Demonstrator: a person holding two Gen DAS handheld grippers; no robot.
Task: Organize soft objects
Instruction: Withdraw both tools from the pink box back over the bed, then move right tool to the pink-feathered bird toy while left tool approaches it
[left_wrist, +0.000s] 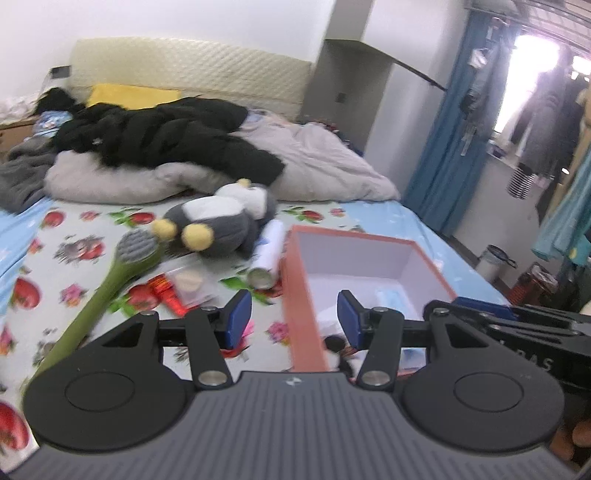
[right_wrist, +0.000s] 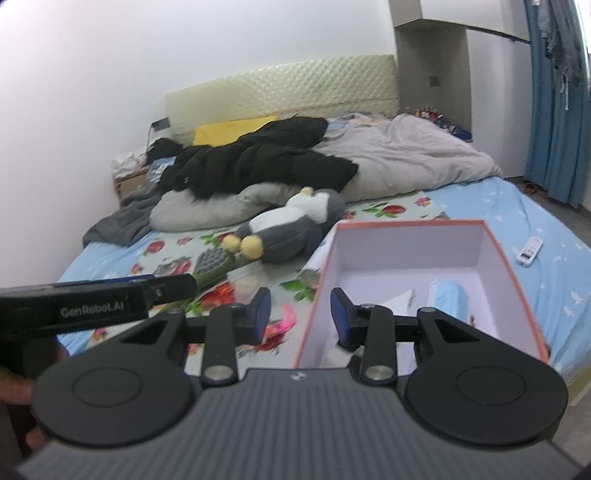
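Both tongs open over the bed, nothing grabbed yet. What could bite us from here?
1. The grey and white plush penguin lies against the white spray can and green long-handled brush; grabbing it may drag them.
2. The orange-walled open box already holds items, so the penguin may not seat.
3. Left tongs and right tongs sit close together; they might collide.

The left gripper (left_wrist: 293, 319) is held level and pointing forward, its two blue-padded fingers (left_wrist: 238, 317) spread wide apart with nothing between them. The right gripper (right_wrist: 300, 314) sits in much the same pose, level and forward, its blue fingers (right_wrist: 263, 312) also parted and empty. The two are side by side and close: each one's black body reaches into the edge of the other's view. At the lower left edge of the right wrist view there is a blurred patch of skin, probably the person's left hand (right_wrist: 16, 387) on its handle.
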